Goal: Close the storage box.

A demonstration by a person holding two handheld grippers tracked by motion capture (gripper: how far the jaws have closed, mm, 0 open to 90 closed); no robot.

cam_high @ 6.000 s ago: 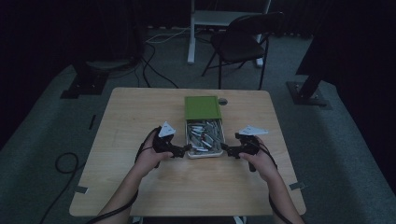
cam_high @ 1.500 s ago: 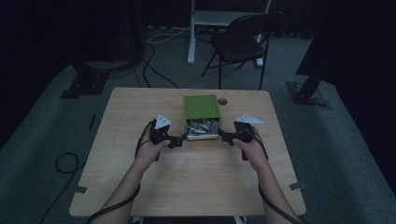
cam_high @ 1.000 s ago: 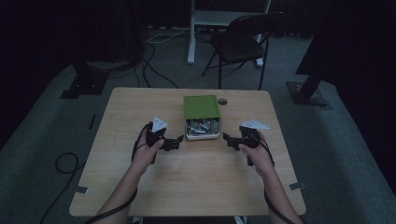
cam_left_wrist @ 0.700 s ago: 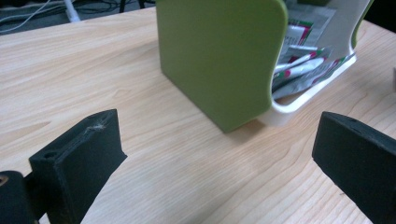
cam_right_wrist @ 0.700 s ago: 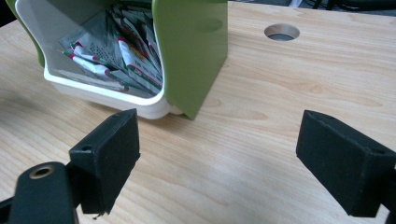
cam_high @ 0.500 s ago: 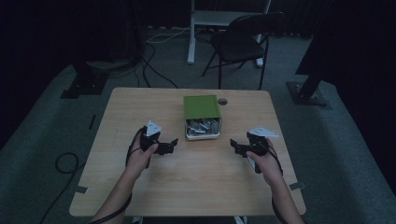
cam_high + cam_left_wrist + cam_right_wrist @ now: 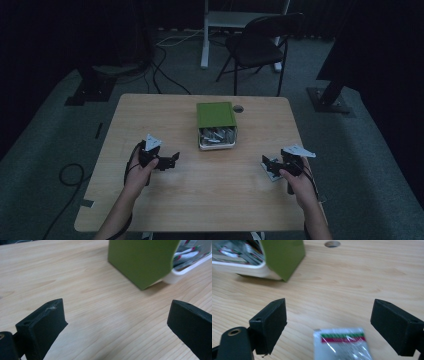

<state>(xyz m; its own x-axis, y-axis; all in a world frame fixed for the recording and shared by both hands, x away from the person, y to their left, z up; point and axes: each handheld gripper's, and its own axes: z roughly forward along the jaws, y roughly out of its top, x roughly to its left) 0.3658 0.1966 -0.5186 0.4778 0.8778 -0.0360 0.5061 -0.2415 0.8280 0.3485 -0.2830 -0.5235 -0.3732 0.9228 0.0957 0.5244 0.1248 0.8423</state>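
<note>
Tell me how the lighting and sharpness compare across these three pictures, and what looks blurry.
High view: dim and underexposed, the room near black, the table and green lid muted. Left gripper view: bright, wood grain crisp, the near black fingers soft. Right gripper view: bright; the packet between the open fingers is blurred with glare on its wrapper, and the white box is out of focus.

A dim studio or lab: black curtains (image 7: 60,40), folding chair (image 7: 260,45), floor cables (image 7: 165,65).

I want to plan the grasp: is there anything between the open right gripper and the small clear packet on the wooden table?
Nothing visible: the small clear packet lies flat between the open jaws of the right gripper.
</note>
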